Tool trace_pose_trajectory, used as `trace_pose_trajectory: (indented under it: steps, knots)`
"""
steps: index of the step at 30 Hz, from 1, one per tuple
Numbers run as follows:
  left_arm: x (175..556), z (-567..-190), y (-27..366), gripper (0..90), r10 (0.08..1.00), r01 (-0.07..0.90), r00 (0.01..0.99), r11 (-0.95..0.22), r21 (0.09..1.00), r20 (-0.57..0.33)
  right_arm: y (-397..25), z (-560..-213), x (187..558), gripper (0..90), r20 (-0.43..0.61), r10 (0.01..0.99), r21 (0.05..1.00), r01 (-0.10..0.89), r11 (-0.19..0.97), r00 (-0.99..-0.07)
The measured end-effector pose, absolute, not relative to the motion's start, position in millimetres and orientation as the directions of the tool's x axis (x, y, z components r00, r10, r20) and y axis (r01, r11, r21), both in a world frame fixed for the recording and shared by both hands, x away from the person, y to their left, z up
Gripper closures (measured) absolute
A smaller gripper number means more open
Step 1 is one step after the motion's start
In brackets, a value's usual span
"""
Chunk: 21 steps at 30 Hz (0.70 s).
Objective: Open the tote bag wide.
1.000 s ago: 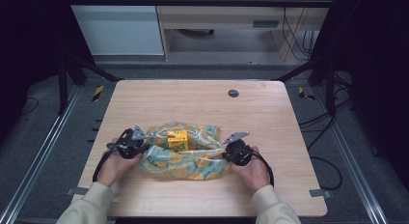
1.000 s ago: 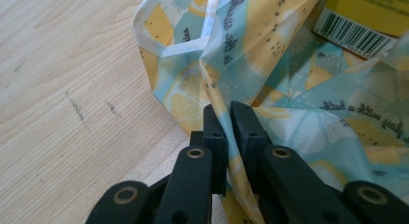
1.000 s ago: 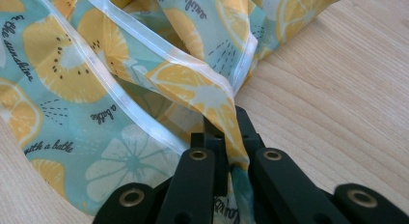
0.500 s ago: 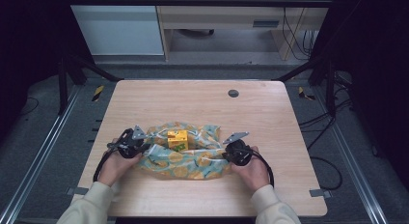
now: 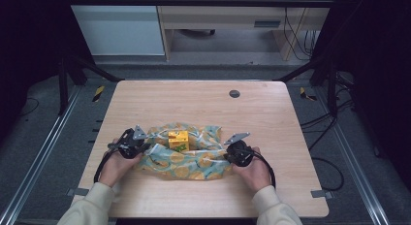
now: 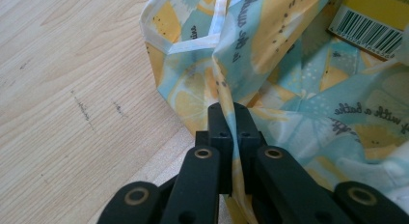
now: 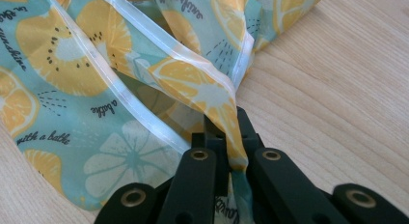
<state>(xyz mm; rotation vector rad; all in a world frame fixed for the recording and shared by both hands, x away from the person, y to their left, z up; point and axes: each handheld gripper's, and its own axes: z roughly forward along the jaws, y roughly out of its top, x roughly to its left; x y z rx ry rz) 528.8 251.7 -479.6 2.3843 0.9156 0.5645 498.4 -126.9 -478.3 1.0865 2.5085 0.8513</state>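
Observation:
A light-blue cloth printed with orange citrus slices (image 5: pixel 186 159) lies bunched on the near half of the wooden table (image 5: pixel 203 104). A small yellow box (image 5: pixel 178 140) stands in its middle, and its barcode side (image 6: pixel 374 28) appears at the top right of the left gripper view. My left gripper (image 5: pixel 140 145) is shut on the cloth's left corner, the fabric (image 6: pixel 231 69) pinched between its jaws. My right gripper (image 5: pixel 228 154) is shut on the right corner, with the hemmed edge (image 7: pixel 193 84) running out of its jaws.
A small dark round grommet (image 5: pixel 234 93) sits in the table's far right part. Bare wood lies beyond the cloth and on both sides. Black frame rails and cables run around the table, with a desk on the floor behind.
None of note: both grippers hold the same corners of the cloth, and the box stays in place.

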Motion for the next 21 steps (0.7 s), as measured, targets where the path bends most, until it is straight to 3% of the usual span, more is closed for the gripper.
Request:
trace_pose_trajectory:
  steps: [17, 19, 21]
  knots:
    - [527.7, -479.7, 251.4, 85.9, 0.706, 0.482, 0.675, -0.642, 0.597, 0.214, -126.3, -480.8, 497.9, 88.7, -0.029, 0.730, 0.602, 0.571, 0.558, -0.683]
    - [524.8, -476.5, 251.9, 81.7, 0.702, 0.467, 0.675, -0.644, 0.606, 0.226, -127.2, -480.7, 496.2, 85.1, -0.032, 0.729, 0.617, 0.560, 0.553, -0.684]
    - [522.0, -472.3, 253.0, 78.3, 0.708, 0.456, 0.667, -0.633, 0.626, 0.230, -128.5, -479.4, 493.3, 75.8, -0.027, 0.733, 0.627, 0.559, 0.542, -0.680]
